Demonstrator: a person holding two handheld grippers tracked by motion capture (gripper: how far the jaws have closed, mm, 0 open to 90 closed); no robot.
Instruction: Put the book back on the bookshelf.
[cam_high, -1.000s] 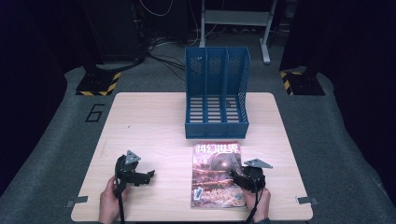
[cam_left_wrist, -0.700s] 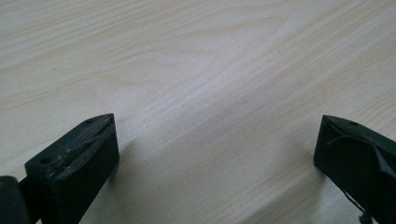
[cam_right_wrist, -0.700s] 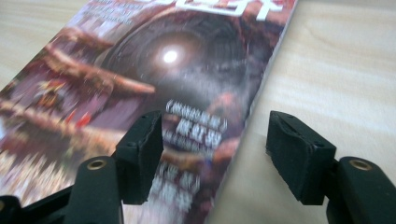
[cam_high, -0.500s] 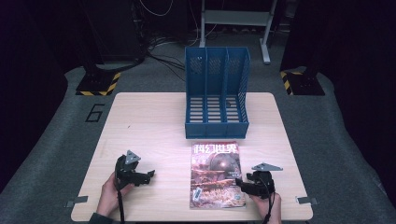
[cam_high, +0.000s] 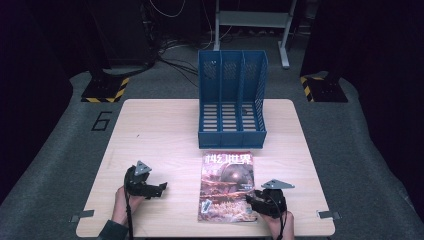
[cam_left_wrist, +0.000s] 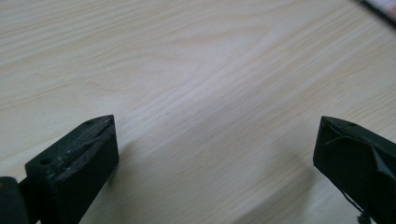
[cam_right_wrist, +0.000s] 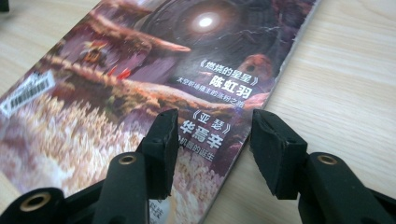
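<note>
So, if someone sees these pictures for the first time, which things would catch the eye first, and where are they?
Probably the blue file rack standing at the far middle of the table, with three open slots. Next, the colourful magazine lying flat just in front of it, where the right gripper straddles its near right edge, jaws apart.

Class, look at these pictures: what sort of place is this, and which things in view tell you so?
Probably a lab or test room set up for recording, not a home. A lone wooden table stands on grey carpet against dark surroundings, cables trail across the floor behind it, and black-and-yellow striped stand bases flank it.
</note>
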